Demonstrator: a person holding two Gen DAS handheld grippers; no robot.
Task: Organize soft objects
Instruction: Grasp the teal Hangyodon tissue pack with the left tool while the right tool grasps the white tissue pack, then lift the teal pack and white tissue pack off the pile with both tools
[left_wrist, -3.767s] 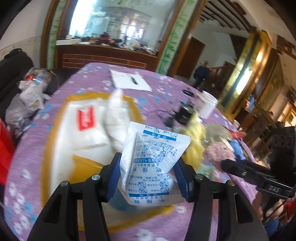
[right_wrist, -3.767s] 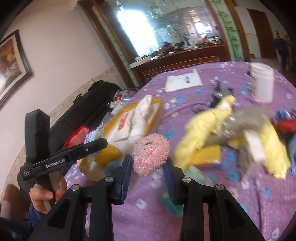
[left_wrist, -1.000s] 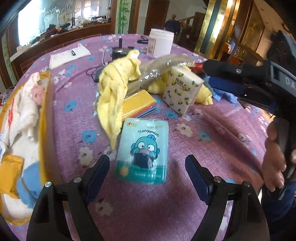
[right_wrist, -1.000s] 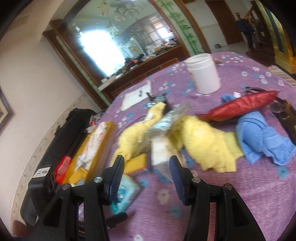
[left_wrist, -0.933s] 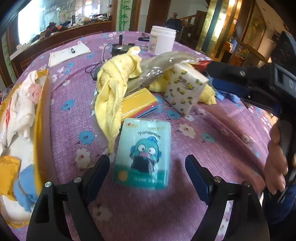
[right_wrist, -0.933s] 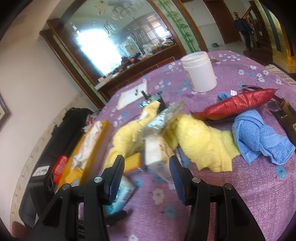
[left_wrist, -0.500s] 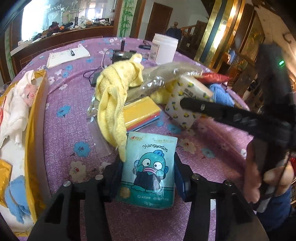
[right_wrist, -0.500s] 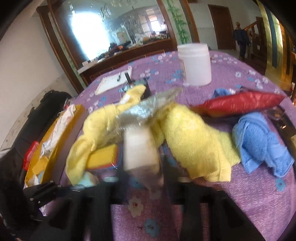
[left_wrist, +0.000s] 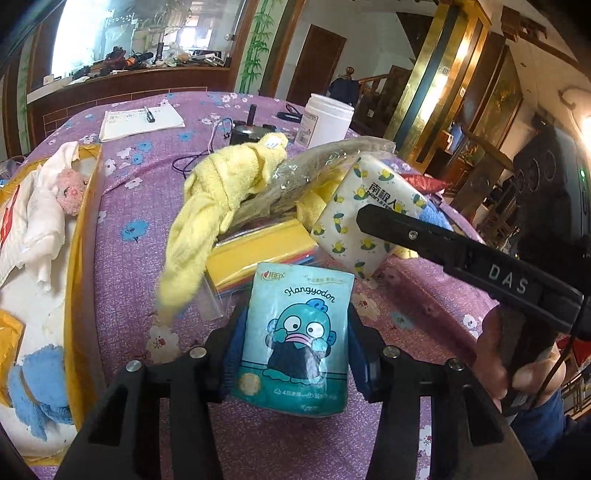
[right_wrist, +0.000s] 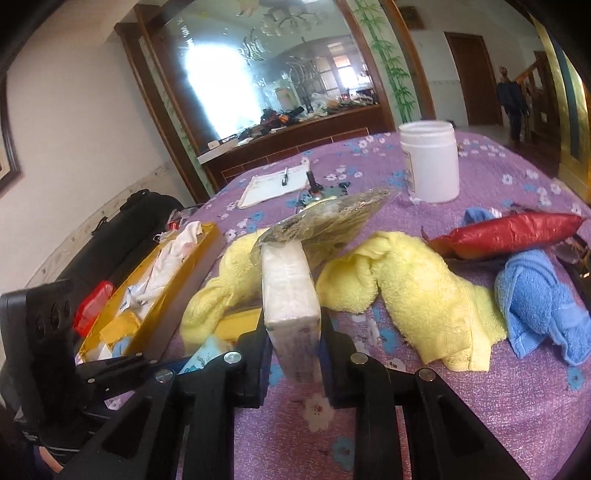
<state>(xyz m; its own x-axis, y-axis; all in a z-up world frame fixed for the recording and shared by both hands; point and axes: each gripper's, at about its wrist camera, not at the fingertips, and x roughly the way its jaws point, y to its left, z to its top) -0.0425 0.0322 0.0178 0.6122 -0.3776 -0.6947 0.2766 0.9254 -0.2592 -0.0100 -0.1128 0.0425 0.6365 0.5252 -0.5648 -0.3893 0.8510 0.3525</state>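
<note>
Yellow tray (left_wrist: 86, 236) already holds a white cloth, pink plush (left_wrist: 72, 192) and blue cloth; yellow towels (right_wrist: 424, 291), blue towel (right_wrist: 535, 306) remain on the table. My left gripper (left_wrist: 295, 347) clamps the Hangyodon tissue pack (left_wrist: 295, 332); my right gripper (right_wrist: 293, 354) pinches the lemon-print tissue pack (right_wrist: 290, 295), both near the pile.

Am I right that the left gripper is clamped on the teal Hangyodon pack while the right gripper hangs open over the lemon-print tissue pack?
Not quite: the right gripper is shut on the lemon-print tissue pack, as the right wrist view shows. The left gripper does clamp the teal Hangyodon pack.
</note>
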